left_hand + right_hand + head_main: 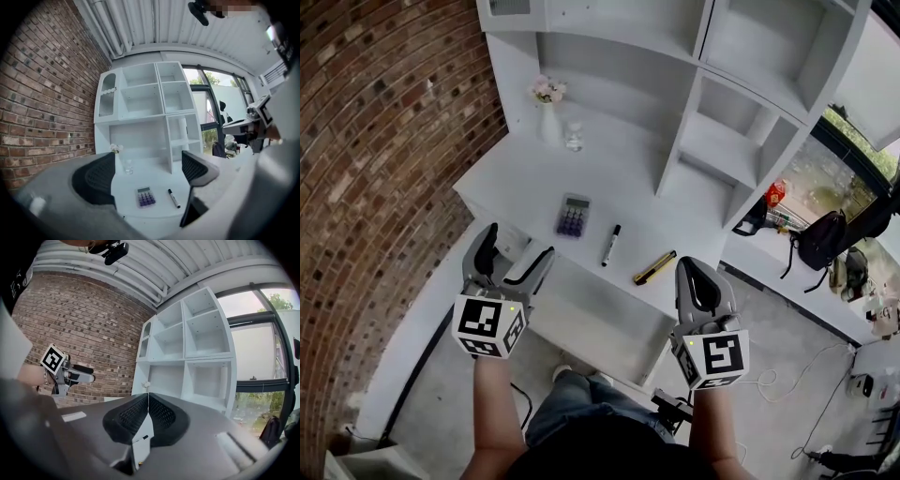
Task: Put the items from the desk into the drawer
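Note:
On the white desk lie a purple-keyed calculator, a black-and-white marker and a yellow utility knife. Below the desk's front edge an open white drawer shows a bare inside. My left gripper hangs open and empty at the desk's near left corner. In the left gripper view the calculator and marker lie ahead between the open jaws of the left gripper. My right gripper is shut on nothing, near the desk's right front, short of the knife; in its own view the right gripper has its pads pressed together.
A white vase with flowers and a small glass jar stand at the back of the desk under the white shelving. A brick wall runs along the left. A backpack and cables lie on the floor to the right.

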